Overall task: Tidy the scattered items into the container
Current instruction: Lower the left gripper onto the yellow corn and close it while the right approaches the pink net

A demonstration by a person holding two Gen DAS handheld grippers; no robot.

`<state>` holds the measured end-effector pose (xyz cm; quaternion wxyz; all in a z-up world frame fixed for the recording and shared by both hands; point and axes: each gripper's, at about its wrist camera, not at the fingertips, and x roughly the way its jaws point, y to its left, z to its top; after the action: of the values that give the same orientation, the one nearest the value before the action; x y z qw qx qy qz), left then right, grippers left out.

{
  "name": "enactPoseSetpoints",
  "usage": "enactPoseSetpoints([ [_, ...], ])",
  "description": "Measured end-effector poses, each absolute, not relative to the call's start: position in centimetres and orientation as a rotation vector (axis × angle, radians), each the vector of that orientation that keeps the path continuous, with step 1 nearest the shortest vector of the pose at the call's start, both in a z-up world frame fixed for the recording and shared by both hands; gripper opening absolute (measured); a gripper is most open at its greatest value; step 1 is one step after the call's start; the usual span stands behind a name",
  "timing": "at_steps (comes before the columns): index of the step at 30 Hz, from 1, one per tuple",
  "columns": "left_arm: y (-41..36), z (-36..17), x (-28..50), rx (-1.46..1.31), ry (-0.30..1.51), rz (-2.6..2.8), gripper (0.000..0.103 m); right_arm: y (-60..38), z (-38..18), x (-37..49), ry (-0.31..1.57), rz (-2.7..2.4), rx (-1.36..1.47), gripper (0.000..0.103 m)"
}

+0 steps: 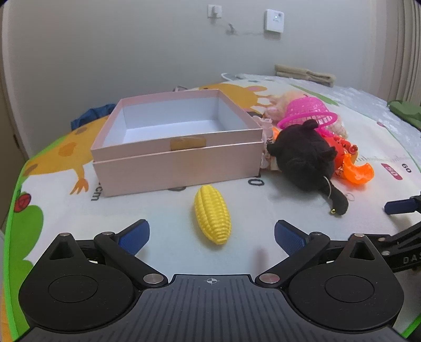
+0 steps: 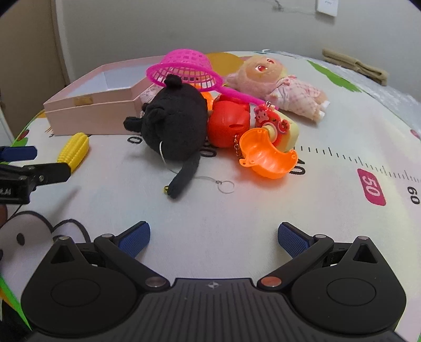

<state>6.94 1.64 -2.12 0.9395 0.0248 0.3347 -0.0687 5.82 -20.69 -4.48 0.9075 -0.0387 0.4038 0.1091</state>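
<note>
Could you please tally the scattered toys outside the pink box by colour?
Yellow: 1, the ribbed plastic corn
Black: 1, the plush cat
Pink: 2, the plastic mesh net and the pink-clad plush doll
Red: 1, the round plastic ball
Orange: 1, the open plastic shell
Total: 6

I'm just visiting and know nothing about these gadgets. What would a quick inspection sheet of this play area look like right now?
Surface: printed play mat with animals and a ruler scale.
Job's things: pink box, open, nothing seen inside; yellow corn alone in front of it; black plush, pink net, red ball, orange shell and doll heaped right of the box.
Clutter: folded towels, blue cloth, green cloth at the mat's edges.
Grippers: left gripper open, corn just ahead; right gripper open, above bare mat.
Cables: thin cord on the wall.
Surroundings: plain wall with white switch box.
</note>
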Motion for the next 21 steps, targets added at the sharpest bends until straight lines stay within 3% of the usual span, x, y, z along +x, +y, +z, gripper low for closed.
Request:
enactPoseSetpoints([
  [13, 2.4, -2.5, 8.2, 0.034, 0.720, -0.156, 0.102, -20.8, -4.5, 5.6, 0.817, 0.278, -0.121, 0.103],
  [15, 2.2, -2.4, 8.2, 0.039, 0.718, -0.171, 0.098, -20.9, -4.6, 5.3, 0.798, 0.281, -0.126, 0.103],
  [17, 2.0, -2.4, 8.3, 0.044, 0.726, -0.186, 0.068, -20.9, -4.7, 5.2, 0.783, 0.287, -0.128, 0.103],
  [21, 1.7, -2.8, 9.2, 0.044, 0.748, -0.196, 0.068, -21.0, -4.7, 5.1, 0.757, 0.306, -0.130, 0.103],
])
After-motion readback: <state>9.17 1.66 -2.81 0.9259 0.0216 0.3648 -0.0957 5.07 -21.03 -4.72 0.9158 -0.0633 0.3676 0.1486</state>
